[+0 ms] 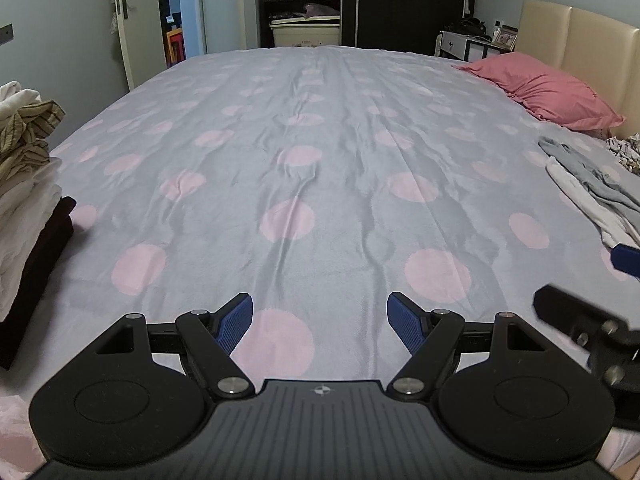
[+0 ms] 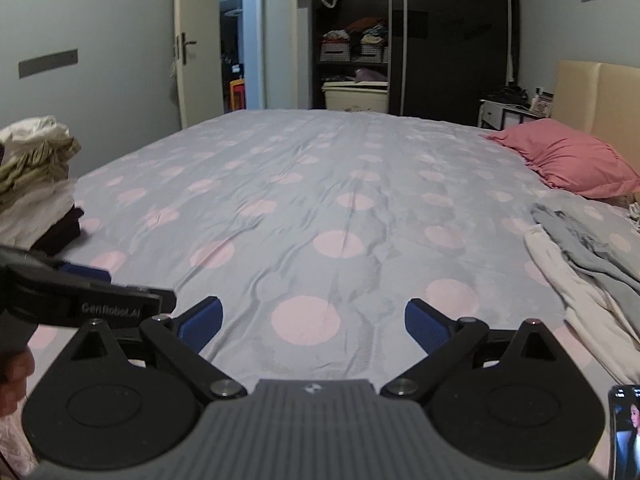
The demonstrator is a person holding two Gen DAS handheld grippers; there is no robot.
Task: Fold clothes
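- Crumpled grey and white garments (image 2: 588, 276) lie unfolded at bed's right edge, near pink frilled pillow (image 2: 572, 160); cut off by frame.
- Stack of folded white, striped and dark clothes (image 1: 28, 184) at left edge, partly out of view.
- Left gripper (image 1: 320, 322) & right gripper (image 2: 314, 326): blue pads wide apart, empty, over grey sheet w/ pink dots (image 1: 304, 152).
- "GenRobot.AI" readable on left gripper's side, right wrist view.
- Phone screen (image 2: 624, 432) bottom right, cropped.

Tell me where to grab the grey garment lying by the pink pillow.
Take the grey garment at its raised, wrinkled near edge, coming from the left over bare bedsheet. It lies loosely over a white garment, so pinch only the top grey layer.
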